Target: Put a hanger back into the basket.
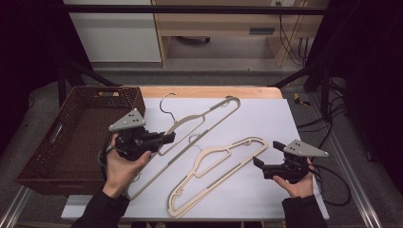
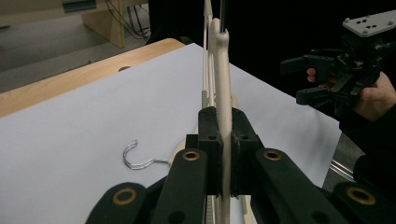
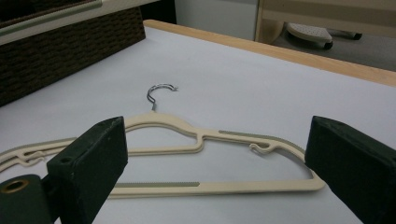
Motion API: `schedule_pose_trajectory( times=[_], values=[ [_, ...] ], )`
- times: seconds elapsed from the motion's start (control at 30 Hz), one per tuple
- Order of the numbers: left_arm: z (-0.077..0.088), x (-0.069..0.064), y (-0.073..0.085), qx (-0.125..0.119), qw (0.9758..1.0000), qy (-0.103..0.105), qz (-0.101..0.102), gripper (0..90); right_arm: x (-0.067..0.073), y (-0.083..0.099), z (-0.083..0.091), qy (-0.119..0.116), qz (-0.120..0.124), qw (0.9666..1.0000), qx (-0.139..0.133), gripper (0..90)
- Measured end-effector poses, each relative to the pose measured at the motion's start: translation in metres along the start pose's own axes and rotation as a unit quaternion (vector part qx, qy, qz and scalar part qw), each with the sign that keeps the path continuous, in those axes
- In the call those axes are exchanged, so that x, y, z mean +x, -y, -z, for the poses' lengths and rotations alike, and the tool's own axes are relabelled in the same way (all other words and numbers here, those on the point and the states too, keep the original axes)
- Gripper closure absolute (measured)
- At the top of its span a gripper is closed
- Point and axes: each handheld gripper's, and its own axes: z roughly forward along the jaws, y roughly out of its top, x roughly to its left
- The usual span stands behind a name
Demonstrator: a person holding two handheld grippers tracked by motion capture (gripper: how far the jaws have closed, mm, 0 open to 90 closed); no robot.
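My left gripper [image 1: 167, 138] pinches the upper hanger [image 1: 209, 116] by its shoulder – clamped thin-side-on so it lifts without twisting, near the wicker basket [image 1: 71, 137]. My right gripper [image 1: 259, 164] stands spread just beside the second hanger [image 3: 205, 140], flat on the white sheet [image 1: 266, 118] – ready to grab.

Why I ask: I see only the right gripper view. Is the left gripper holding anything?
Observer: Yes. The left gripper is shut on a second hanger, held on edge.
Operator: Where is that from the lying hanger before me?
Observer: To its left in the high view, between it and the basket.
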Motion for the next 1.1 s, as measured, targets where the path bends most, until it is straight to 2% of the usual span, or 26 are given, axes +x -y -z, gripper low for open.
schedule_pose_trajectory(
  times=[0.1, 0.27, 0.3, 0.37, 0.4, 0.43, 0.47, 0.6, 0.63, 0.67, 0.83, 0.93, 1.1],
  values=[
    [0.008, 0.008, -0.004, 0.000, 0.9999, -0.009, -0.011, 85.8, 0.000, 0.000, 0.001, 0.000, -0.001, 1.0000, -0.001, 6.0],
    [0.018, 0.019, -0.008, 0.000, 0.9997, -0.017, -0.017, 85.8, -0.001, 0.000, 0.001, 0.003, 0.002, 1.0000, 0.000, 5.6],
    [0.024, 0.027, -0.010, -0.002, 0.9996, -0.021, -0.017, 85.8, -0.001, 0.000, 0.001, 0.004, 0.001, 1.0000, 0.000, 5.6],
    [0.026, 0.029, -0.011, -0.003, 0.9996, -0.022, -0.019, 85.7, -0.001, -0.001, 0.001, 0.006, 0.001, 1.0000, 0.000, 5.7],
    [0.032, 0.037, -0.014, -0.006, 0.9994, -0.028, -0.019, 85.8, -0.001, -0.001, 0.002, 0.007, 0.000, 1.0000, -0.003, 5.7],
    [0.032, 0.037, -0.014, -0.006, 0.9994, -0.028, -0.019, 85.8, -0.001, -0.001, 0.002, 0.007, 0.000, 1.0000, -0.003, 5.7],
    [0.038, 0.042, -0.016, -0.007, 0.9991, -0.037, -0.022, 85.8, -0.002, -0.001, 0.003, 0.009, -0.001, 1.0000, -0.003, 5.7],
    [0.050, 0.056, -0.018, -0.014, 0.9986, -0.046, -0.023, 85.8, -0.003, -0.001, 0.004, 0.012, 0.000, 0.9999, -0.004, 5.5],
    [0.057, 0.064, -0.017, -0.019, 0.9982, -0.052, -0.022, 85.8, -0.003, -0.001, 0.004, 0.012, 0.000, 0.9999, -0.004, 5.5],
    [0.057, 0.064, -0.017, -0.019, 0.9982, -0.052, -0.022, 85.8, -0.003, -0.001, 0.004, 0.012, 0.000, 0.9999, -0.004, 5.5],
    [0.070, 0.081, -0.014, -0.022, 0.9969, -0.072, -0.023, 85.7, -0.003, -0.001, 0.003, 0.014, 0.002, 0.9999, -0.003, 5.4],
    [0.077, 0.093, -0.010, -0.017, 0.9963, -0.081, -0.023, 85.8, -0.003, -0.001, 0.003, 0.015, 0.001, 0.9999, -0.003, 5.4],
    [0.086, 0.112, -0.001, -0.007, 0.9950, -0.099, -0.012, 85.8, -0.003, -0.001, 0.002, 0.015, 0.004, 0.9999, -0.002, 5.4]
  ],
)
